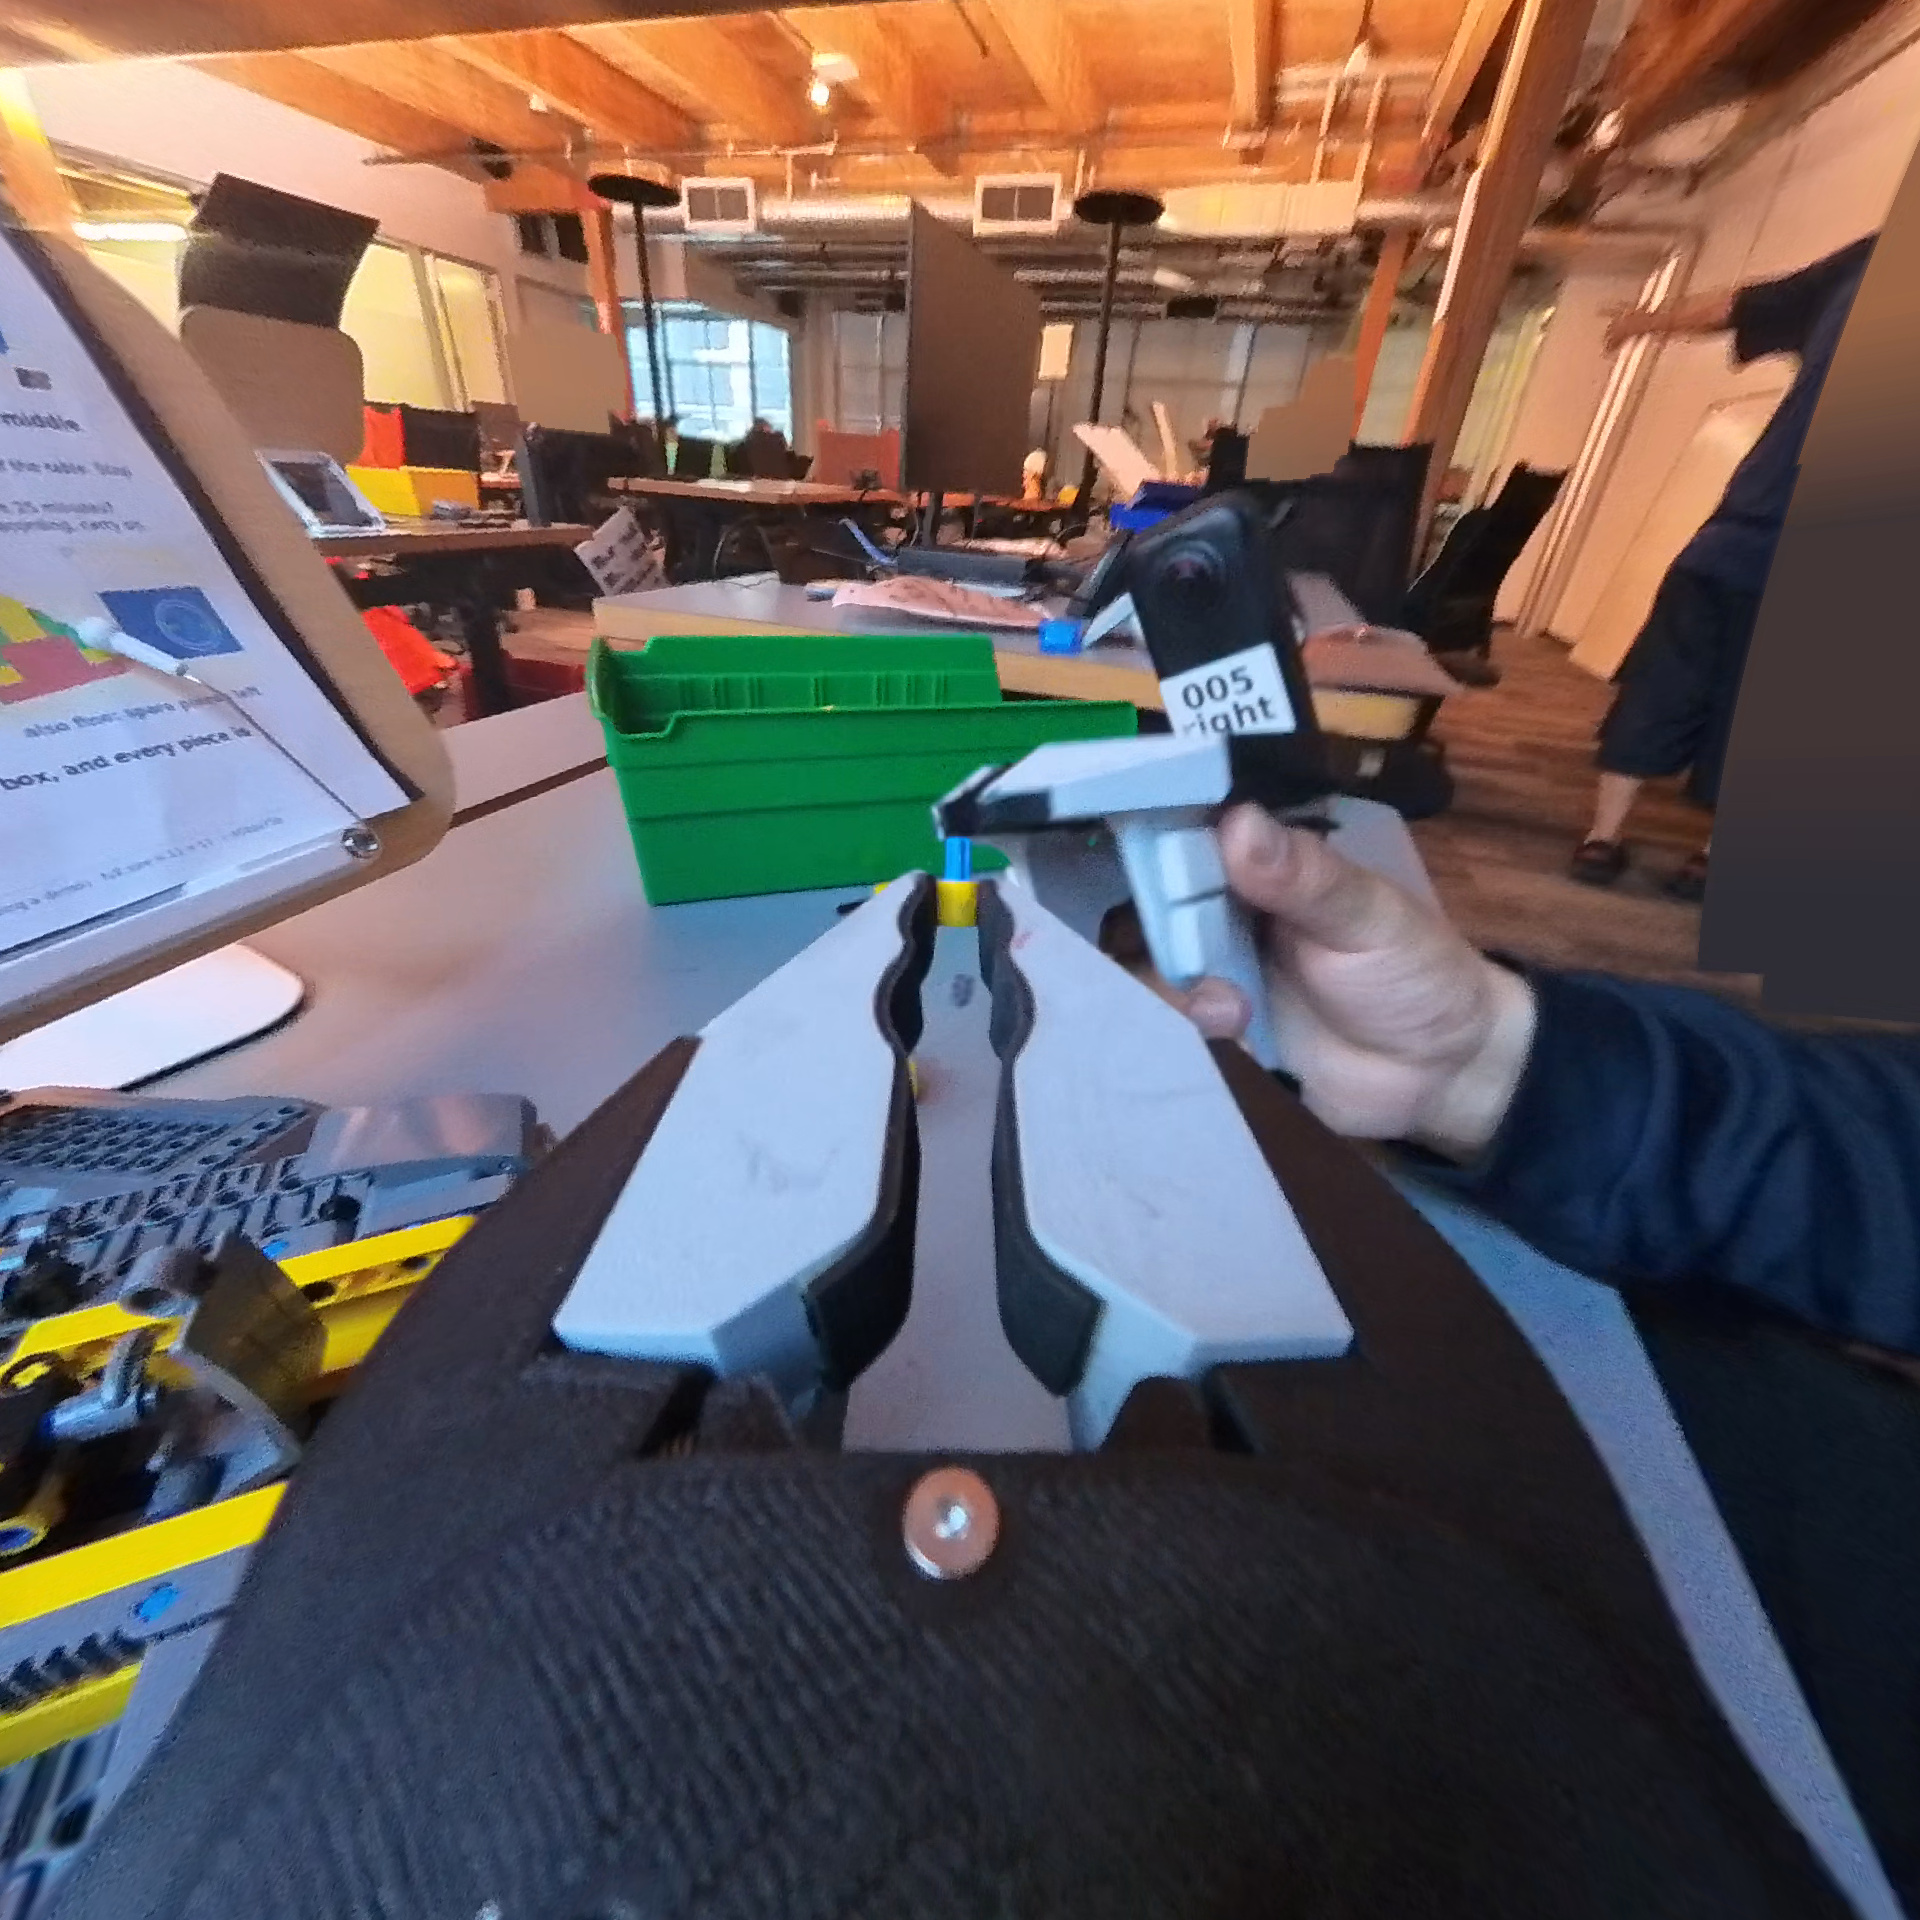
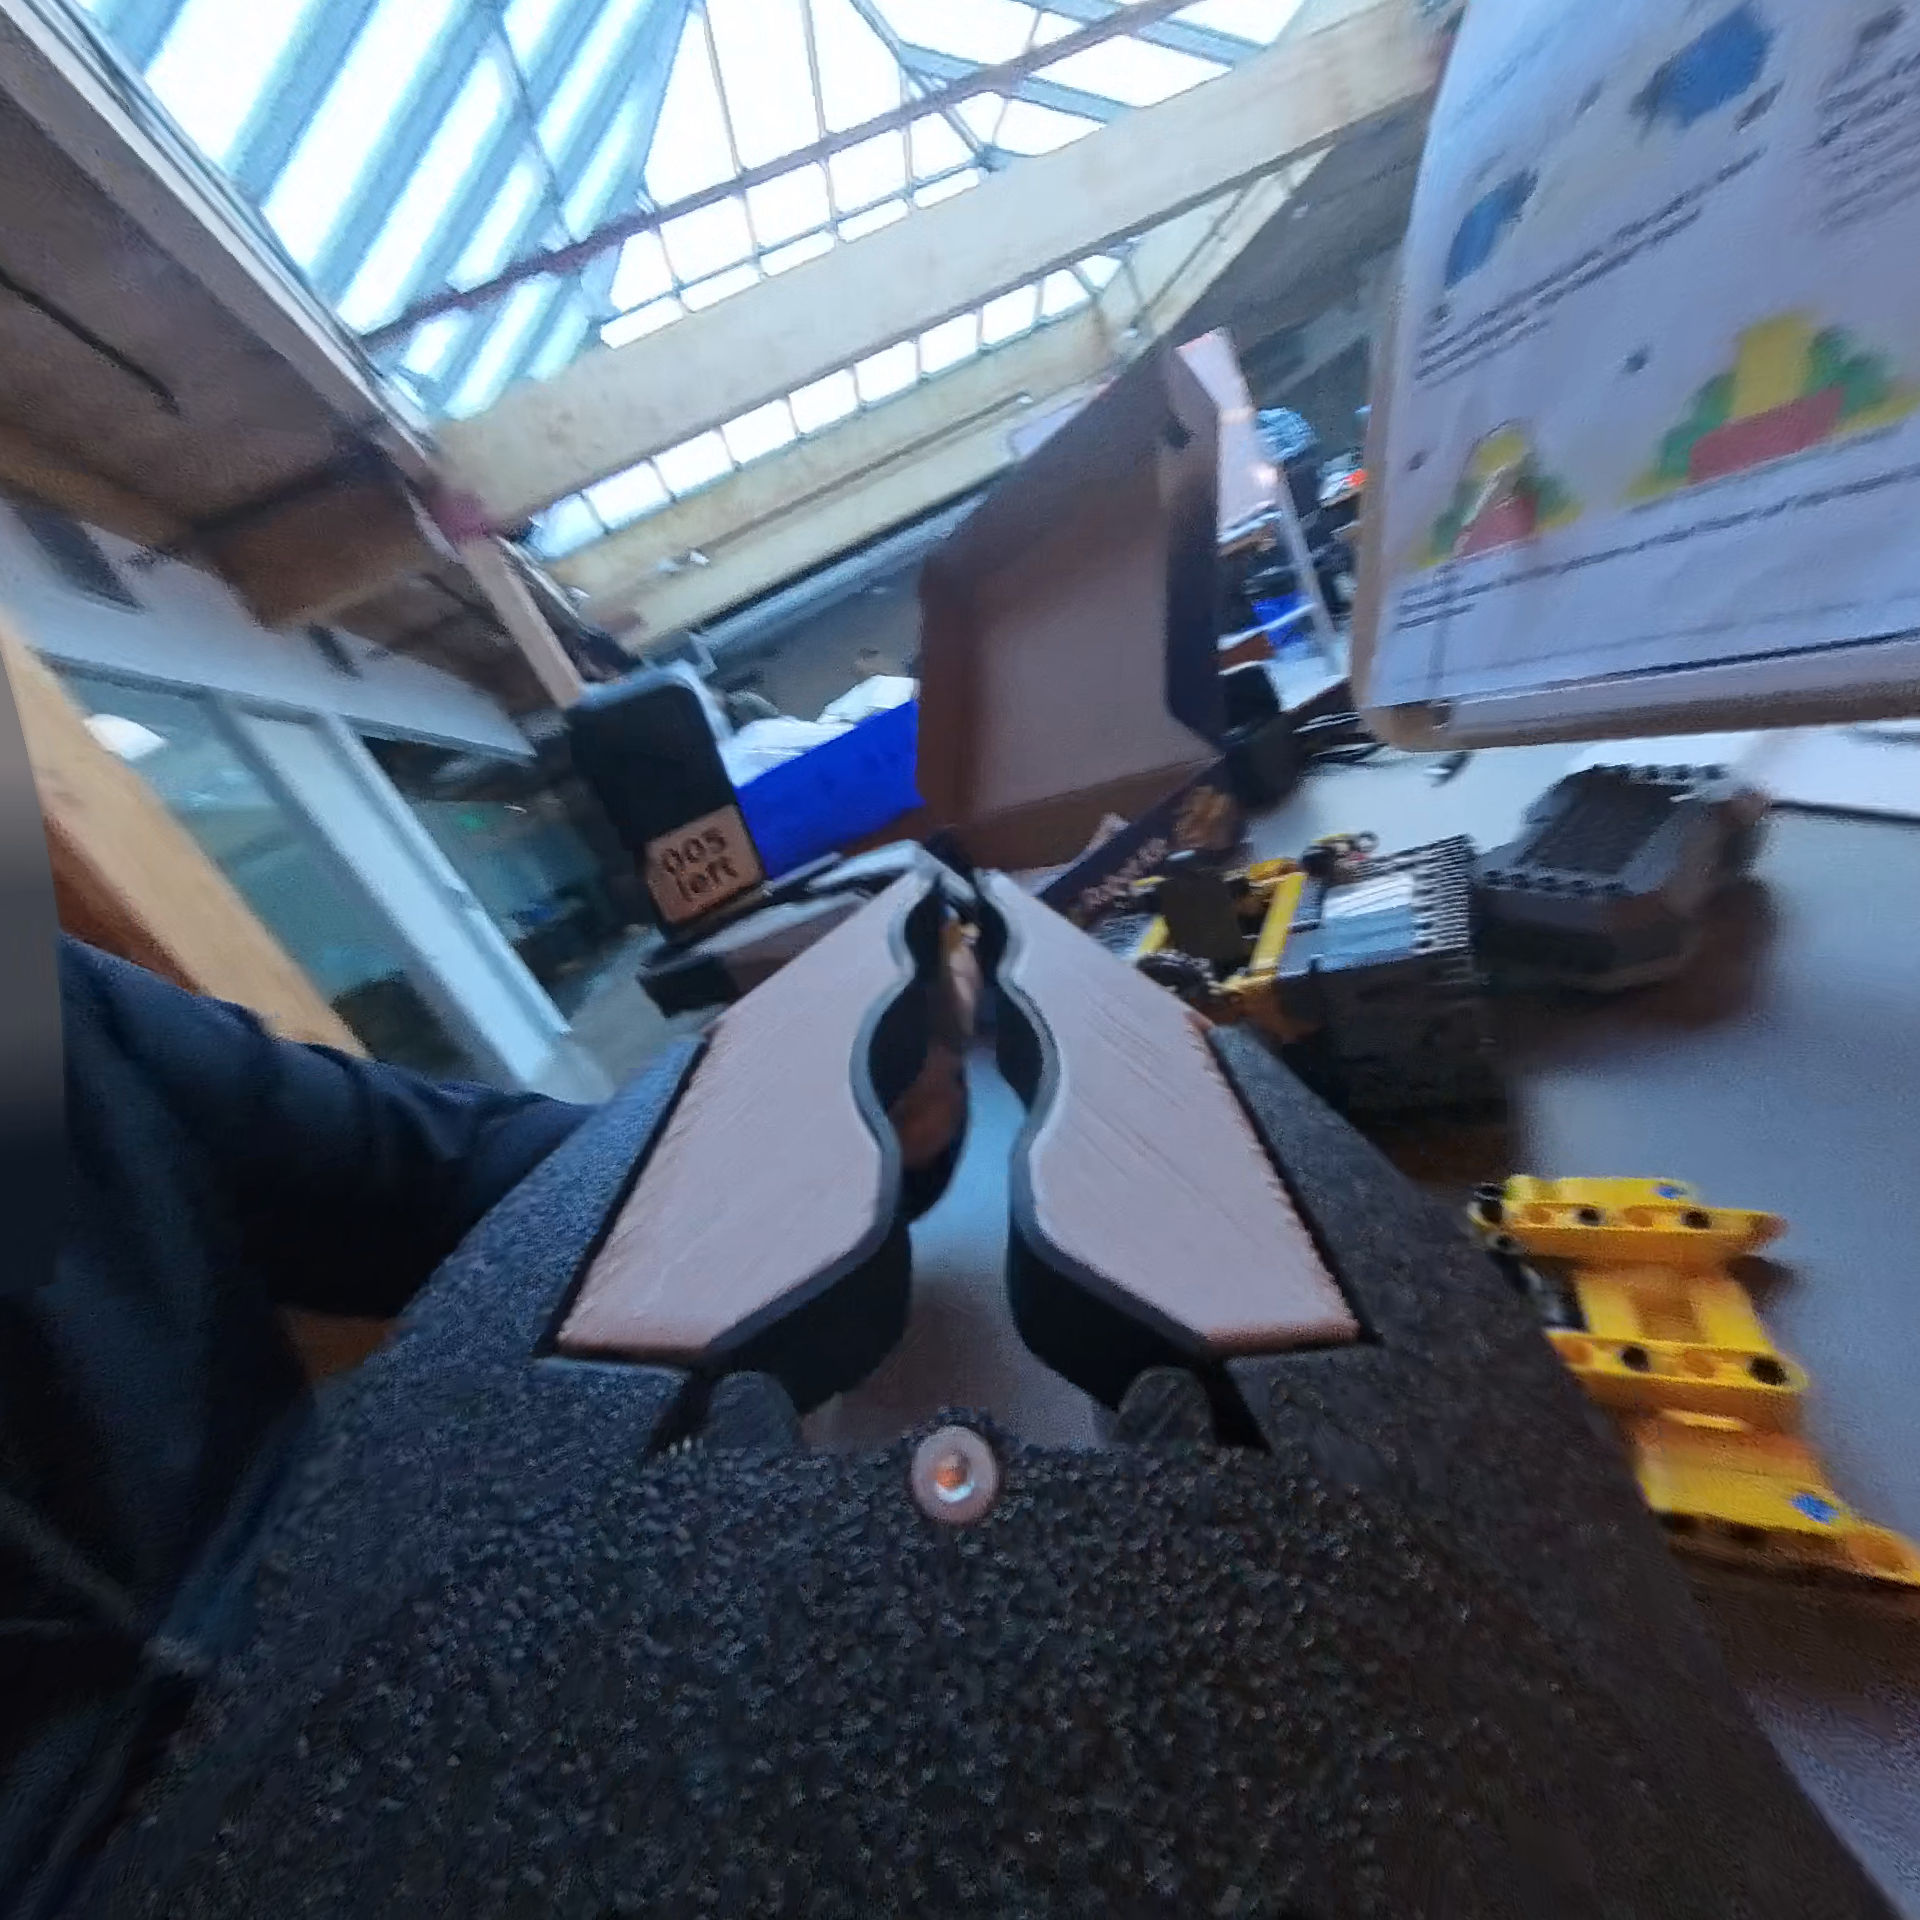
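My left gripper [image 1: 956,906] is shut on a small yellow piece [image 1: 956,902] and holds it at its fingertips above the grey table [image 1: 468,987]. A thin blue pin [image 1: 956,860] stands up out of the yellow piece. My right gripper [image 1: 954,823], held by a hand [image 1: 1351,987], comes in from the right, its tips closed on the pin's top. In the blurred right wrist view the right gripper [image 2: 961,891] has its fingers almost together. The left gripper's body [image 2: 707,883] lies just beyond. The pin is hidden there.
A green bin [image 1: 831,769] stands behind the grippers. A tilted instruction sheet on a stand [image 1: 156,623] is at the left. A grey and yellow brick vehicle [image 1: 208,1299] sits beside it, also in the right wrist view [image 2: 1351,935]. A yellow beam assembly [image 2: 1662,1351] lies on the table. The grippers are tip to tip, or close to it.
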### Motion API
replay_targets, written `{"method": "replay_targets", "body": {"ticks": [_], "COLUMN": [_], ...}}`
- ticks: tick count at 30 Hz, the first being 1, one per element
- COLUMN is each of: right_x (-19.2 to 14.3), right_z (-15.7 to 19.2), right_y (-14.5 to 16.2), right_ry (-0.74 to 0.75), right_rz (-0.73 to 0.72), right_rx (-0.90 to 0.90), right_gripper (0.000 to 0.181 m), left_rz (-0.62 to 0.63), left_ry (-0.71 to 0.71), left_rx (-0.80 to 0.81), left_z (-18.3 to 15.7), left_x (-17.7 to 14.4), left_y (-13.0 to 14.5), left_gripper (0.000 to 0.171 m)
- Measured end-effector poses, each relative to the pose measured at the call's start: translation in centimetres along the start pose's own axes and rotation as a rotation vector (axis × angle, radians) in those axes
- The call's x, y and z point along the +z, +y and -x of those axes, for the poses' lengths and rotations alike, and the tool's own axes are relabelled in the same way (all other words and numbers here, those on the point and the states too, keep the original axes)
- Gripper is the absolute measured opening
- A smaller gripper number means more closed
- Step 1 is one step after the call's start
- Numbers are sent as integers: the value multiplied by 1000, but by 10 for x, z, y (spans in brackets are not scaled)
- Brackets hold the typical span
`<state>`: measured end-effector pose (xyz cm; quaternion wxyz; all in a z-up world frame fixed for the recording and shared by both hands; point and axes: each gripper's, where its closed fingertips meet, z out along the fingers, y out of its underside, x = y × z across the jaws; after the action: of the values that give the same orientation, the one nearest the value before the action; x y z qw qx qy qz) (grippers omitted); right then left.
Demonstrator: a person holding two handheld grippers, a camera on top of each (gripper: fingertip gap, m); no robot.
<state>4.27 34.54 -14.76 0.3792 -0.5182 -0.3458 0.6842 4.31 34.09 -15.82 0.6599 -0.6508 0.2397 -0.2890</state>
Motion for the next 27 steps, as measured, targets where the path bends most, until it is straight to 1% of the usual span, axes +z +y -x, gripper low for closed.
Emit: {"method": "replay_targets", "body": {"ticks": [1, 2, 3, 4, 6, 8, 10, 12, 13, 14, 16, 18, 21, 23, 27], "right_x": [0, 0, -1, -2, -4, -7, -12, -17, -16, -15, -11, -7, -6, -8, -9], "right_z": [1, 2, 3, 4, 6, 12, 4, 1, 3, 4, 6, 11, 15, 16, 20], "right_y": [-2, -4, -5, -5, -5, 4, 13, 15, 17, 19, 23, 26, 21, 18, 18], "right_ry": [-27, -34, -26, -6, 48, 69, 160, 243, 260, 274, 279, 242, 222, 216, 203], "right_rz": [-14, -20, -13, 0, 24, 97, 180, 218, 230, 243, 258, 251, 204, 187, 172], "right_rx": [35, 38, 7, -53, -197, -337, -506, -663, -721, -764, -807, -806, -772, -764, -776], "right_gripper": [13, 20, 21, 21, 33, 33, 32, 32, 31, 26, 23, 21, 17, 12, 9], "left_rz": [23, 20, -7, -29, -39, -62, -89, -88, -88, -90, -94, -93, -105, -103, -113], "left_ry": [-11, 0, 34, 63, 104, 151, 233, 295, 323, 366, 458, 518, 560, 575, 589], "left_rx": [15, 9, -37, -116, -286, -451, -629, -794, -871, -940, -1035, -1104, -1148, -1148, -1151], "left_z": [1, -1, -4, -4, 1, 3, 2, 1, 1, -2, -12, -20, -24, -27, -28], "left_x": [2, 3, 3, 3, 2, 0, -2, -3, -2, -2, -1, 1, 2, 2, 2], "left_y": [3, 3, 1, -1, 1, 0, -4, -3, -1, 0, -3, -3, -4, -4, -7], "left_gripper": [6, 6, 6, 5, 6, 6, 6, 5, 5, 5, 5, 5, 5, 5, 5]}}
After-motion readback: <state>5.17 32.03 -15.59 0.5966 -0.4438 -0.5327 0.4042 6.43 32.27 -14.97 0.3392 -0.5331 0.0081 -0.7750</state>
